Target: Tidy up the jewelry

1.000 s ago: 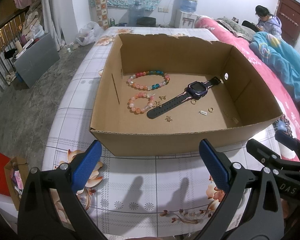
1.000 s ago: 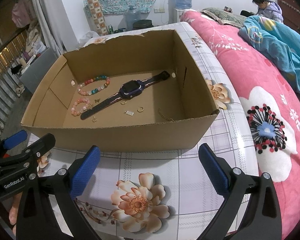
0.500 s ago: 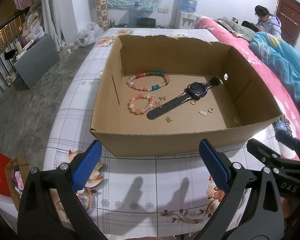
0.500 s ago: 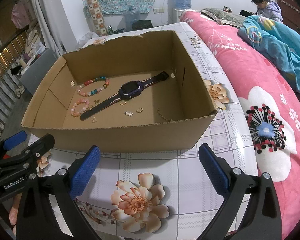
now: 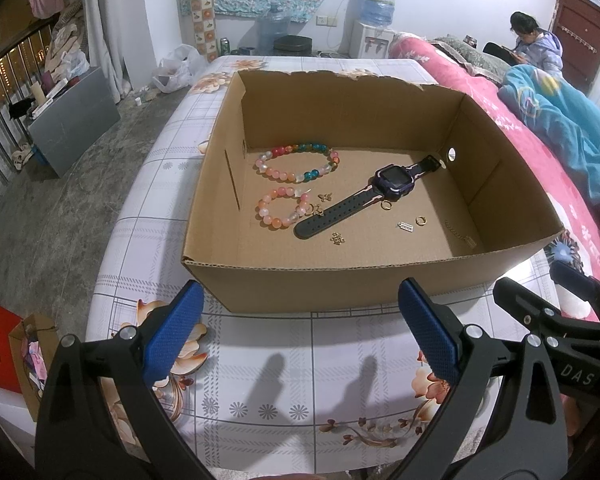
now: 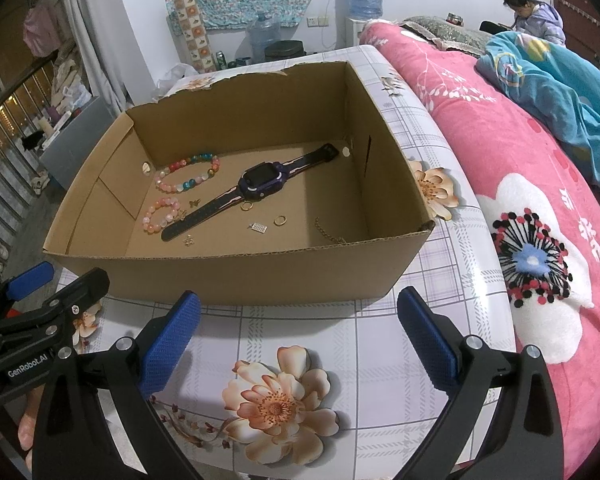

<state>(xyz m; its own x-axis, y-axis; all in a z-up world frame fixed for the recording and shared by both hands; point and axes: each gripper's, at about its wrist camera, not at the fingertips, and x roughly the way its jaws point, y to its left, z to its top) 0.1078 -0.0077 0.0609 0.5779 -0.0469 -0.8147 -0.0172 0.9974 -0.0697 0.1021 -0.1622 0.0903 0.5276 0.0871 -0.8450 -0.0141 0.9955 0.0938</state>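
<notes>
Lying on the floor of an open brown cardboard box (image 5: 364, 284), the jewelry sits in a loose scatter. A multicoloured glass-bead bracelet (image 5: 295, 162) lies toward the far left, and a smaller pink and orange bead bracelet (image 5: 281, 210) lies just in front of it. Beside them a dark purple smartwatch with a black strap (image 5: 394, 180) stretches diagonally across the middle, its near strap end close to the pink bracelet. Small gold pieces lie around the strap: a gold ring (image 5: 386, 206) just beside the watch face, a second gold ring (image 5: 421, 221) further right, a tiny silver rectangular charm (image 5: 405, 226) next to it, and a thin gold chain (image 6: 330, 234) by the right wall.

The box stands on a white tablecloth with a grid and peach flower print (image 6: 283, 404). Both tools hover over this cloth just short of the box's near wall. The left gripper (image 5: 300, 336) has its blue-padded jaws spread wide with nothing between them; the right gripper (image 6: 297, 334) is likewise wide apart and empty.

A pink floral bedspread (image 6: 540, 216) lies to the right.
</notes>
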